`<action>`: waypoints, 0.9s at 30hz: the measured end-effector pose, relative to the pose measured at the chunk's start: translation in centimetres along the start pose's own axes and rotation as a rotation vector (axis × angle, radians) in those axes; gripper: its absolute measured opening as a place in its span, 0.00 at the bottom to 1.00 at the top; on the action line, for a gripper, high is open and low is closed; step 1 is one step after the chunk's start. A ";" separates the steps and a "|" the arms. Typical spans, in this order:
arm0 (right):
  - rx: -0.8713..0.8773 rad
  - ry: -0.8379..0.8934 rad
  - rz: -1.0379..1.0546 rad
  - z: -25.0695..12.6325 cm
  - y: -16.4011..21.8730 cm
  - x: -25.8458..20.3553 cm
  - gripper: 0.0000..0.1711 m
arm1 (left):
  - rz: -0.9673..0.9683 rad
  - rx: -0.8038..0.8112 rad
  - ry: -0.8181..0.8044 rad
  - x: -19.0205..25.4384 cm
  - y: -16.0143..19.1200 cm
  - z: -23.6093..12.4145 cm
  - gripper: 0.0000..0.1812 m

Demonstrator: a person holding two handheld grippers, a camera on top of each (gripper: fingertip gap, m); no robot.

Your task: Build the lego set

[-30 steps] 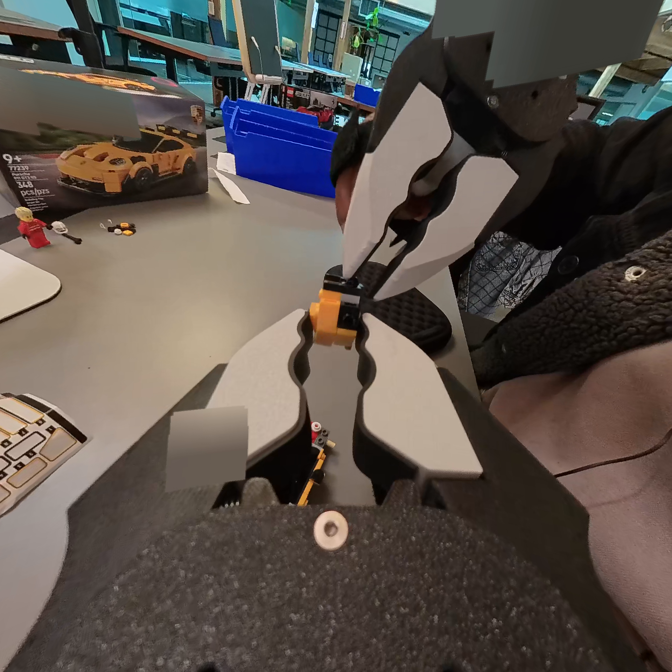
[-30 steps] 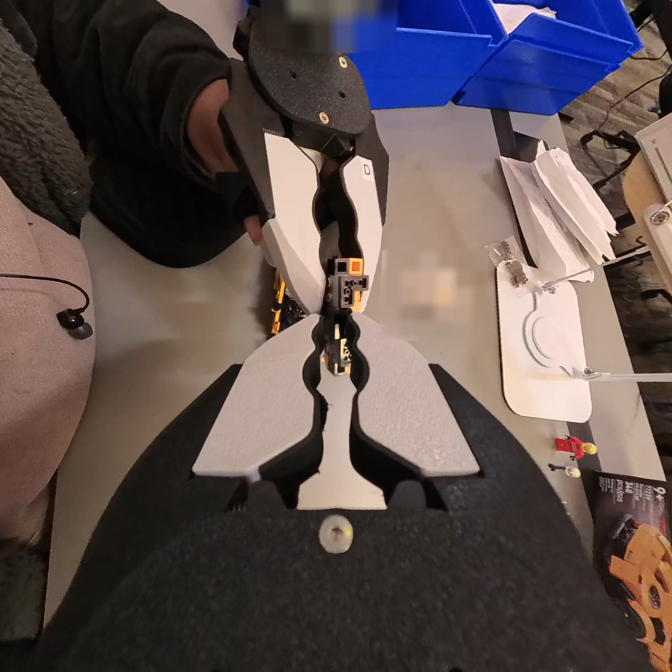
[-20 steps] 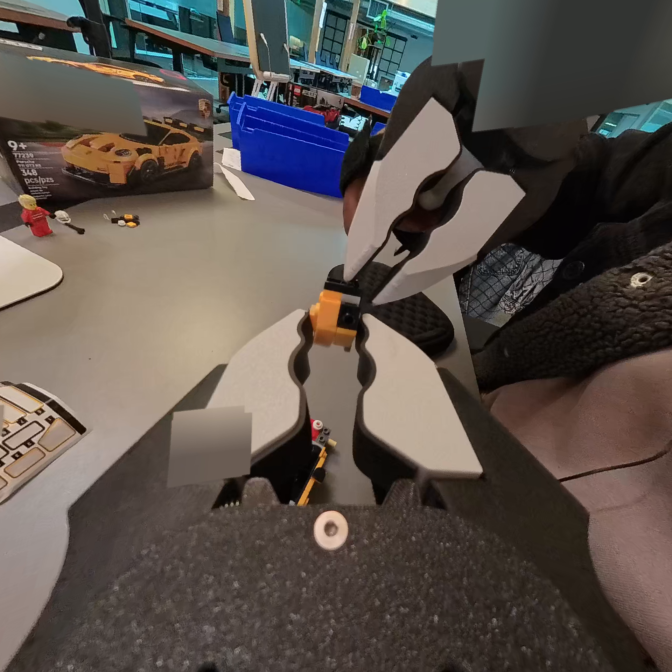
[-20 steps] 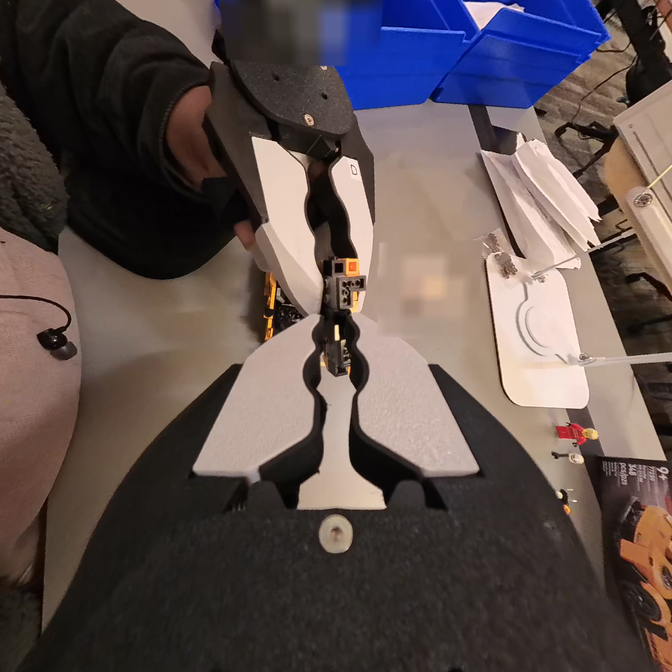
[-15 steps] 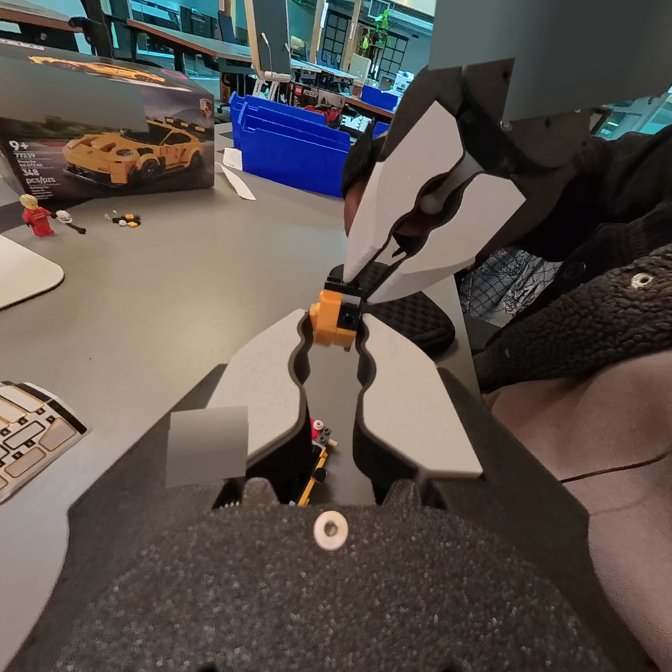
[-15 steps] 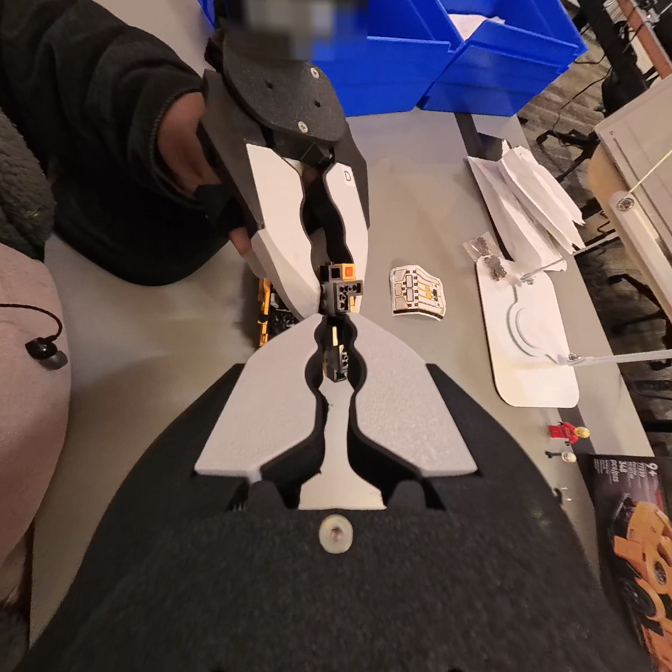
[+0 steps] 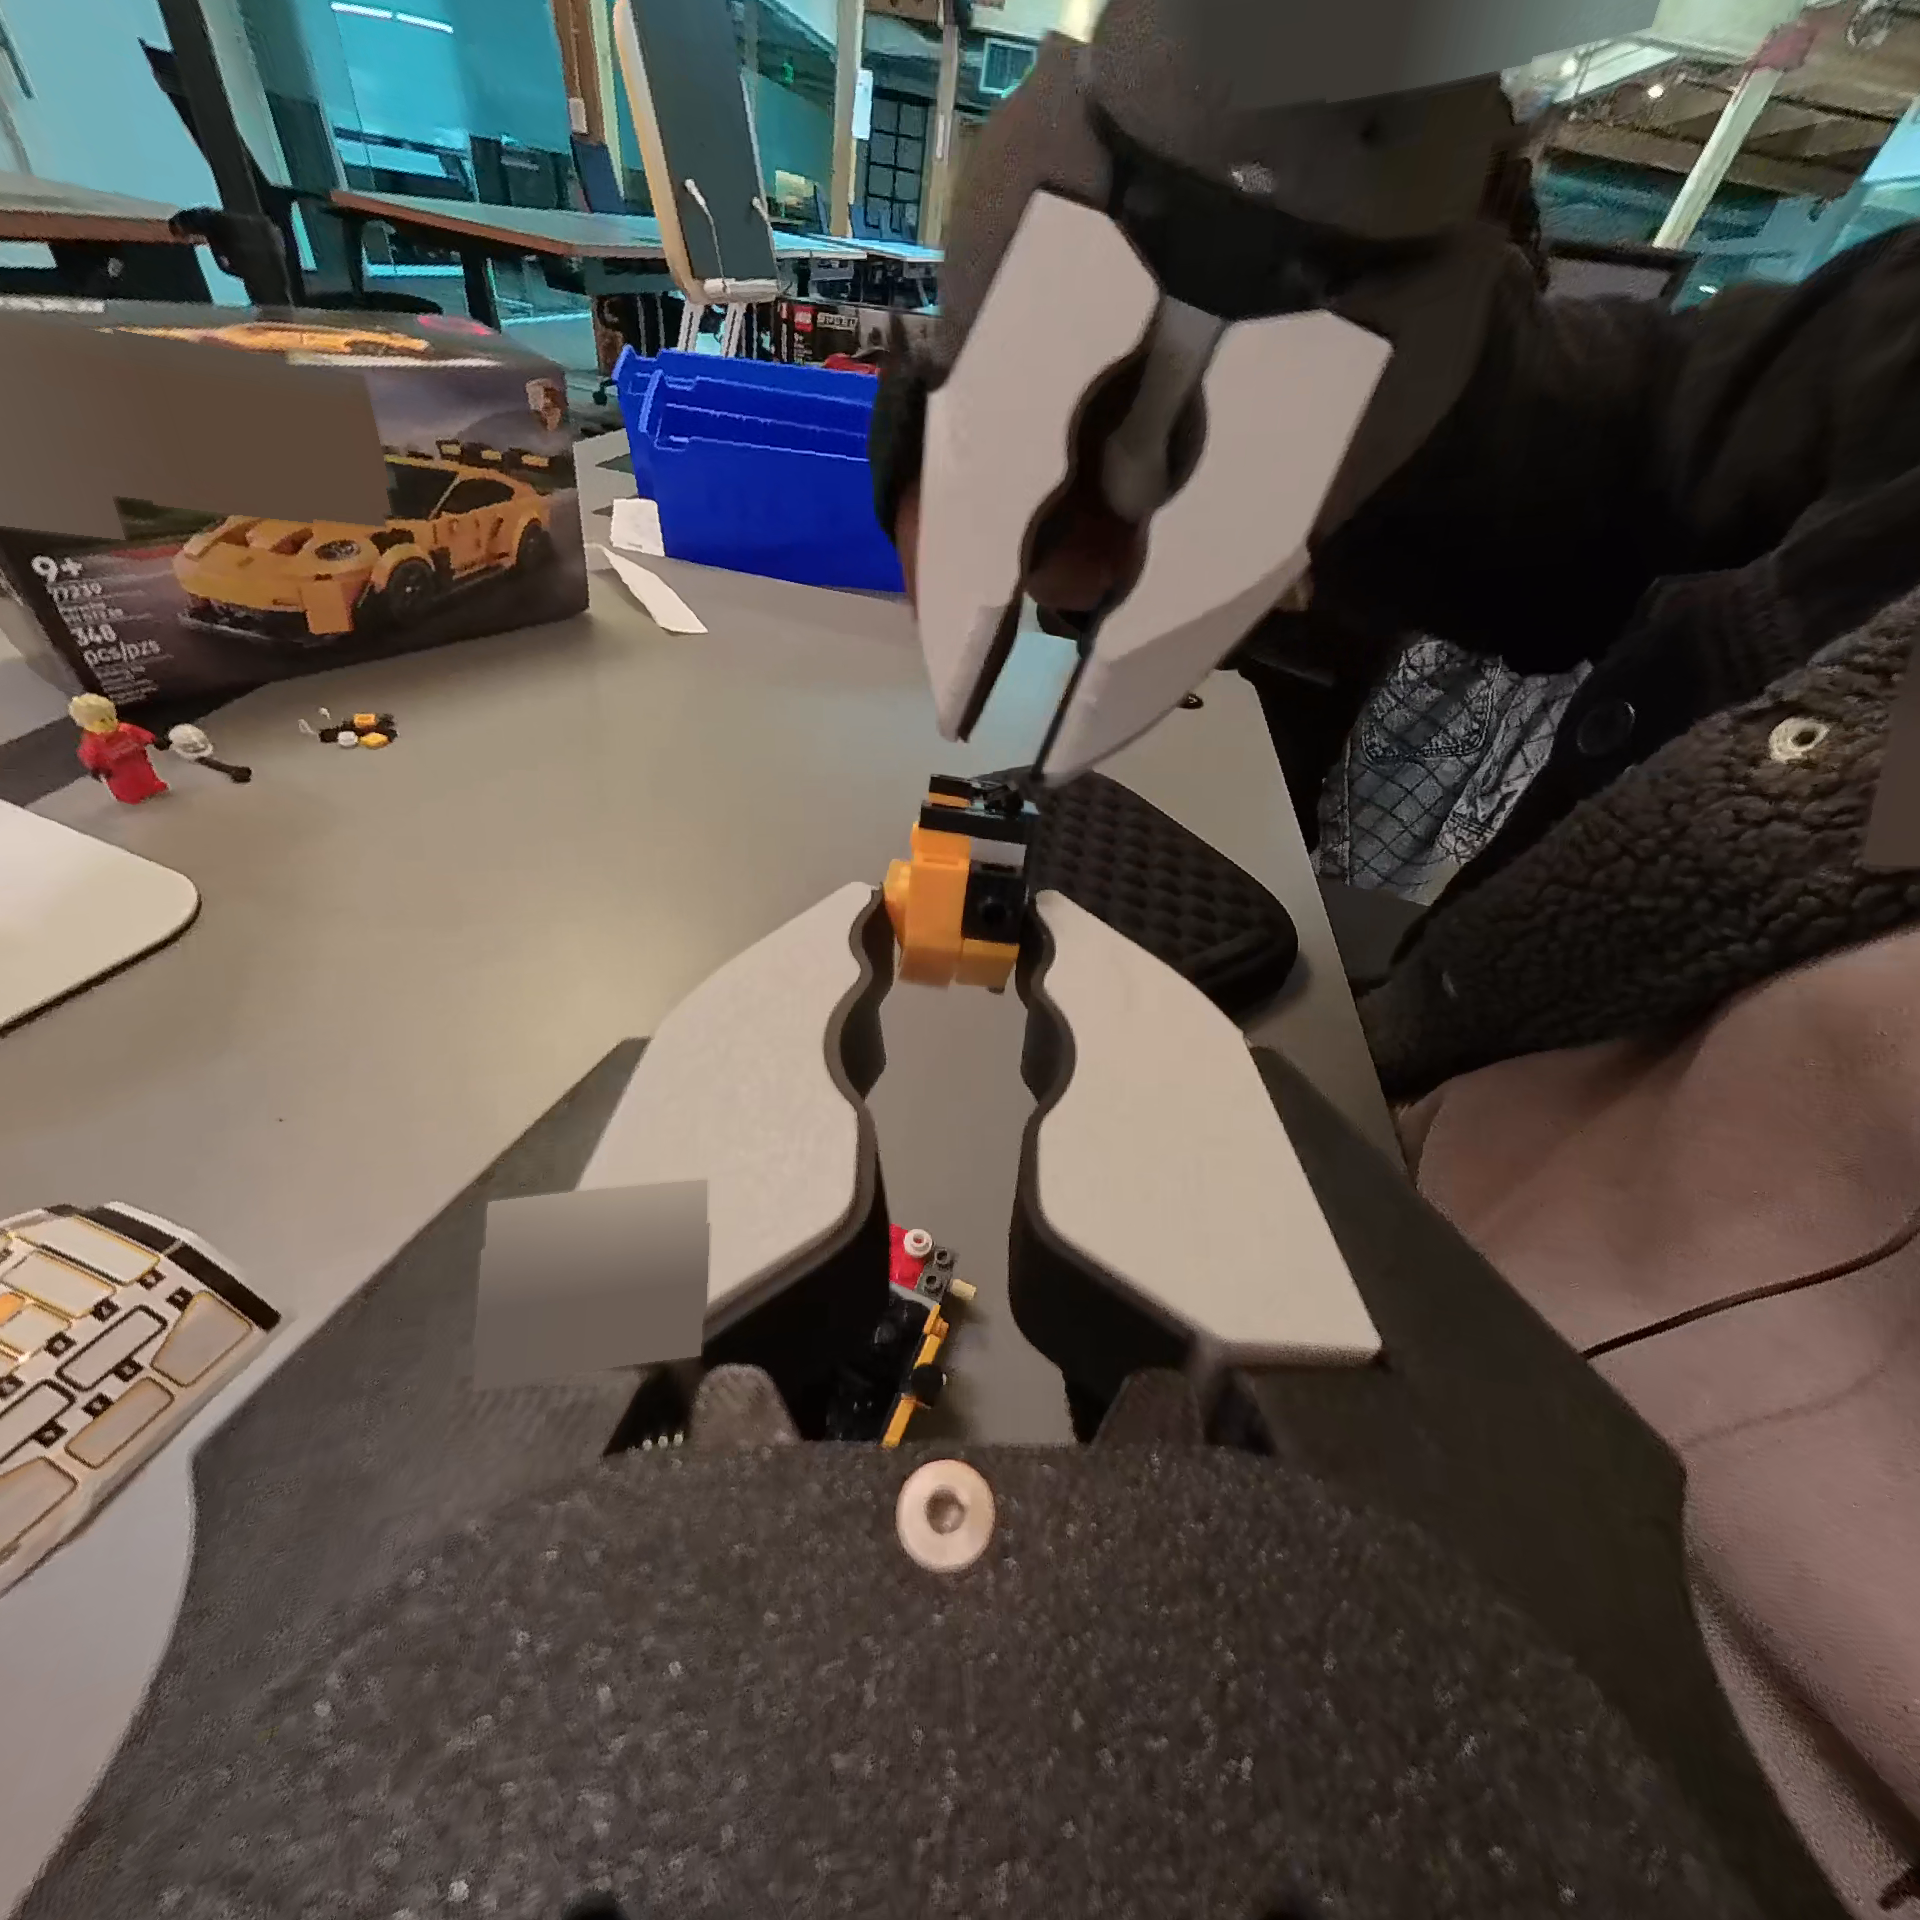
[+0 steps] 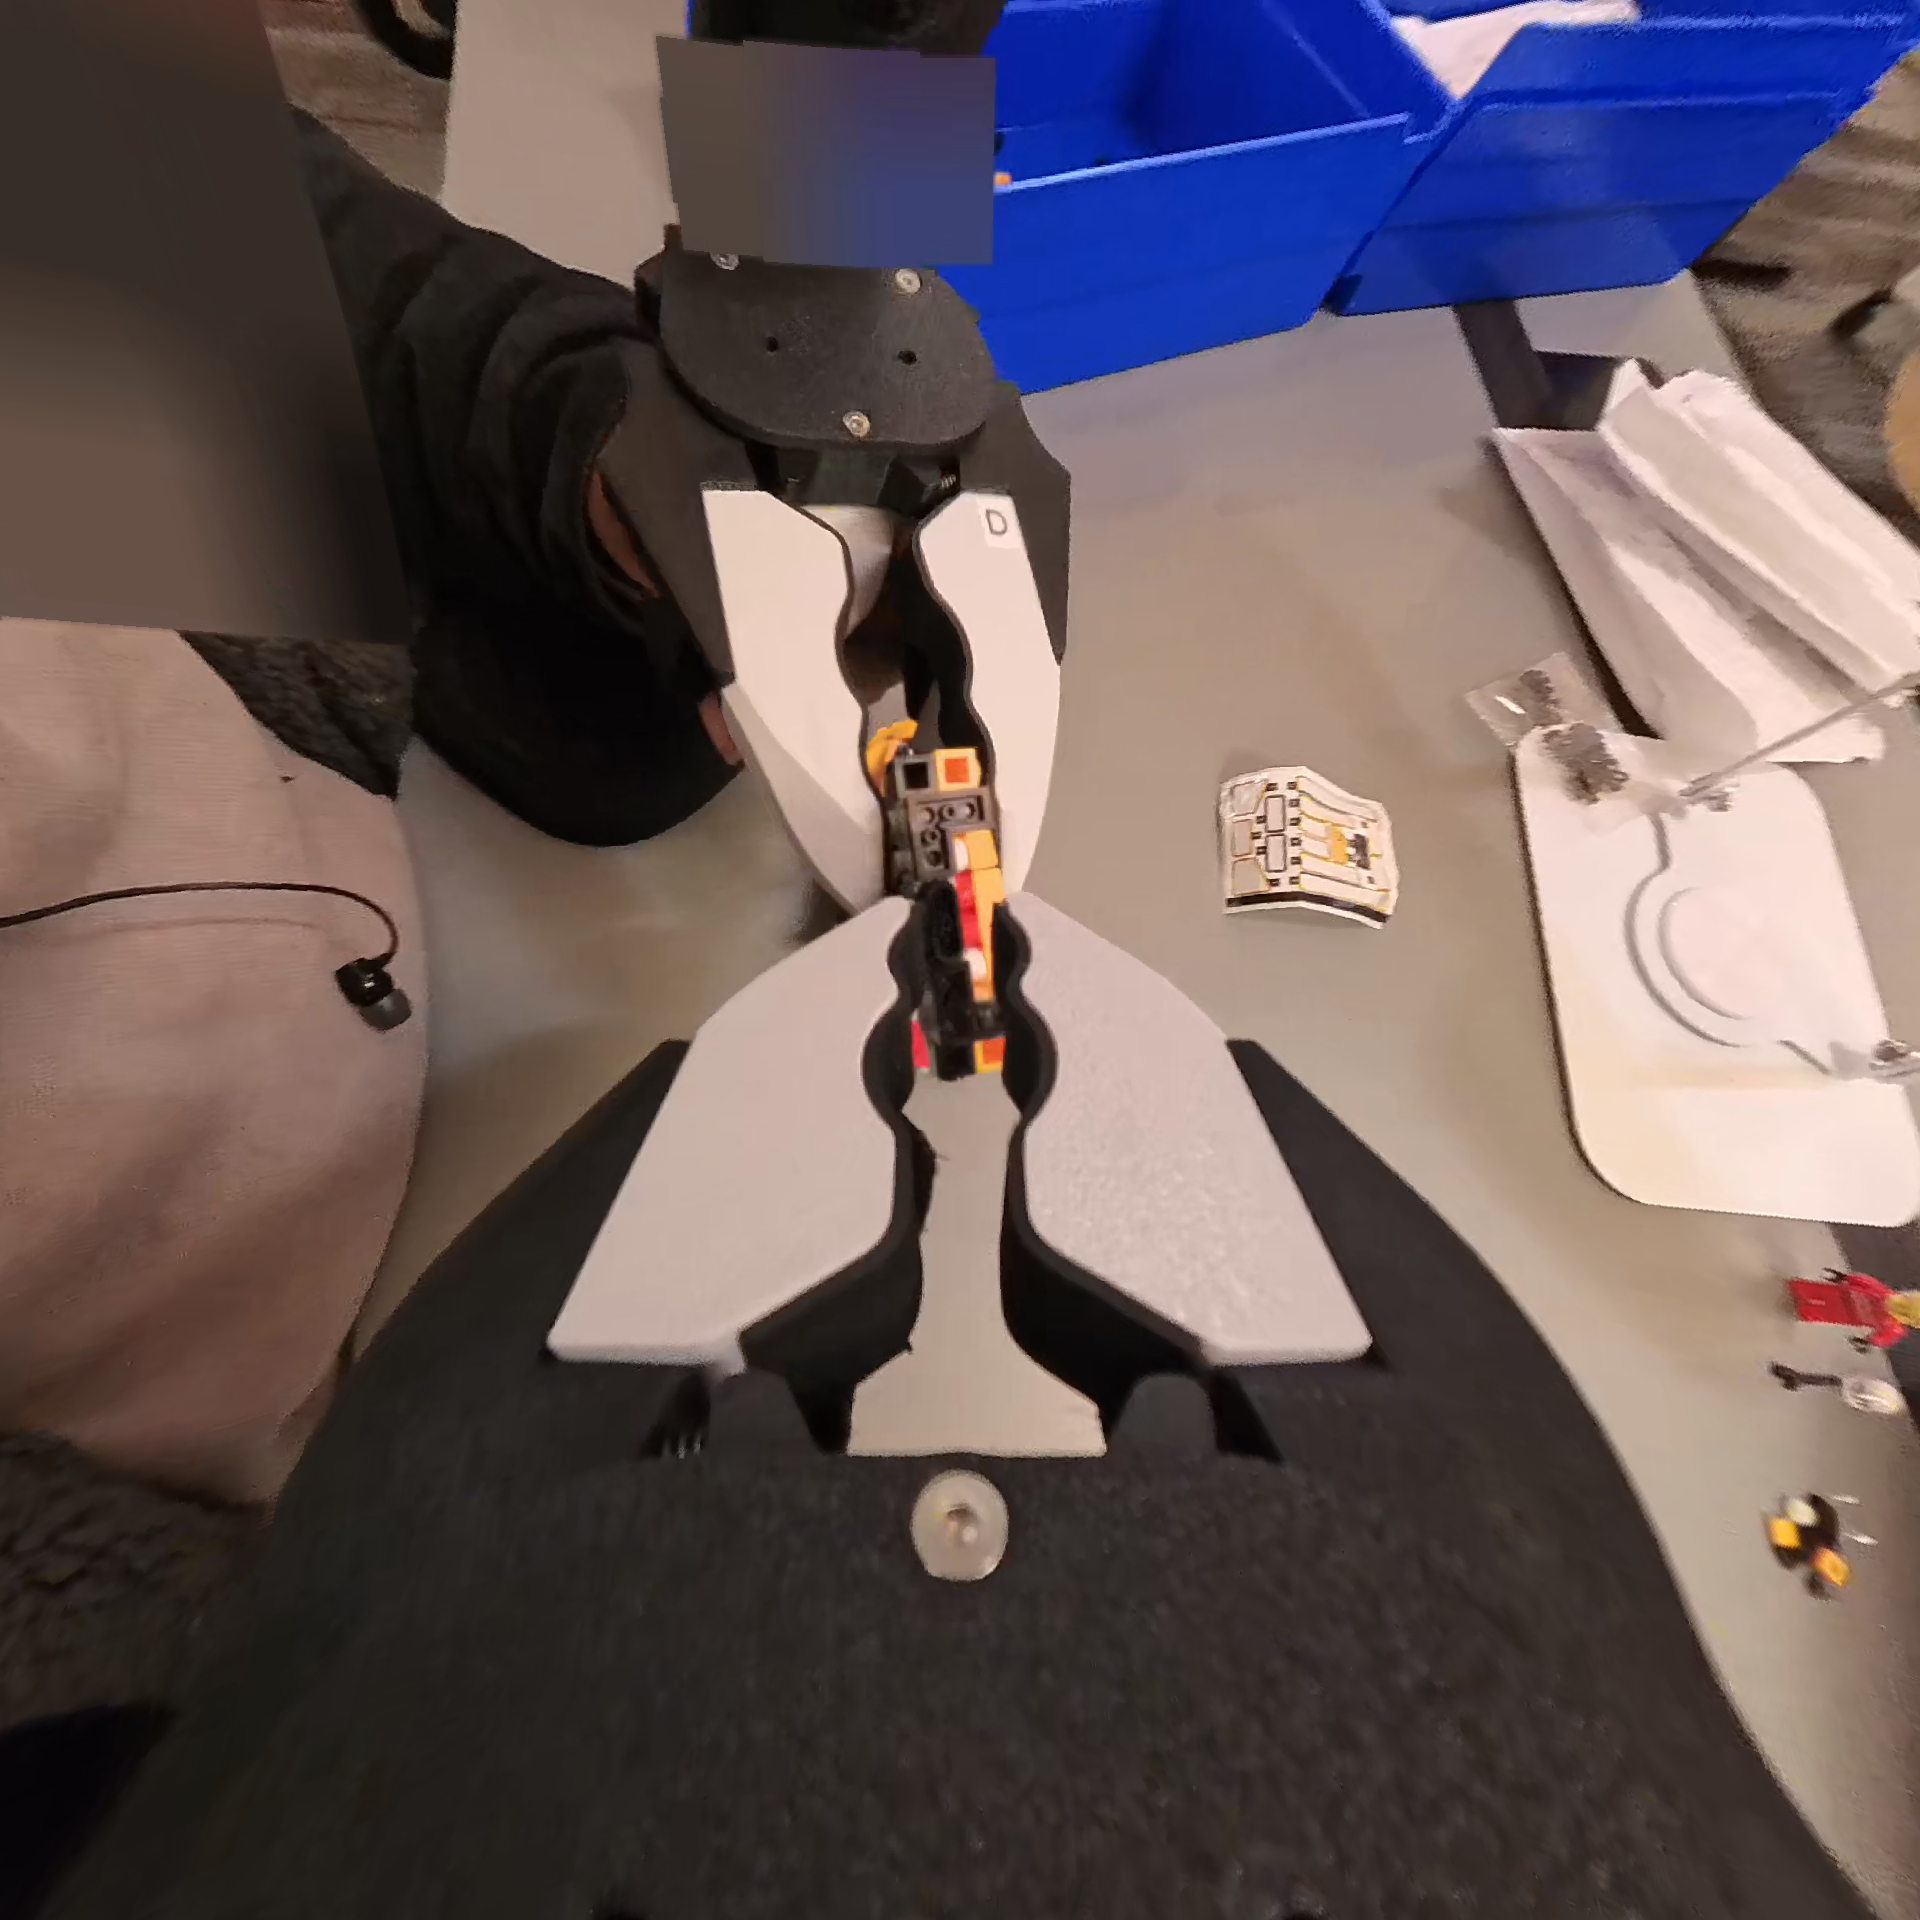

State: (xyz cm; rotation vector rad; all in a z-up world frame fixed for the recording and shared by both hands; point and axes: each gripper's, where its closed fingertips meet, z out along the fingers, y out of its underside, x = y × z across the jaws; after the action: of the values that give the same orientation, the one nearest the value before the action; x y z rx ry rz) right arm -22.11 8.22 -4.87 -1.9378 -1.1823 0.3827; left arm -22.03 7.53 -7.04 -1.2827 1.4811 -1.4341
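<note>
The left tongs [image 7: 961, 914] grip the orange-and-black lego sub-assembly [image 7: 956, 904] above the tabletop [image 7: 499, 935], while the right tongs [image 7: 1013, 743], narrowed directly above that sub-assembly, appear to be seating a small black piece [image 7: 987, 795], which next requires firm, aligned downward pressure.

Wrist cameras facing each other closely, sharing grey table [image 7: 436, 966]

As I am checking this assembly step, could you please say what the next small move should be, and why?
Probably press the right gripper gently toward the left gripper: its small black-and-red brick piece meets the orange-and-black brick sub-assembly, both clamped in jaws.
</note>
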 end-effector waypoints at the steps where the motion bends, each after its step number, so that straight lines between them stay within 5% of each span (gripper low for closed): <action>1: -0.005 -0.036 0.007 -0.1 0.0 -0.2 0.07 | 0.015 0.002 0.002 0.1 0.0 0.0 0.13; 12: -0.123 -0.328 0.050 -0.2 1.0 -2.3 0.05 | 0.219 0.000 0.007 1.3 0.1 0.3 0.13; 27: -0.201 -0.298 0.060 -0.1 1.3 -2.4 0.05 | 0.213 -0.017 0.010 1.4 0.4 0.4 0.13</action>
State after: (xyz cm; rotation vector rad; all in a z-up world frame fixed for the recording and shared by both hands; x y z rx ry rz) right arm -22.54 5.85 -6.15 -2.1461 -1.3996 0.6223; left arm -22.09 6.09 -7.26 -1.0918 1.5880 -1.2929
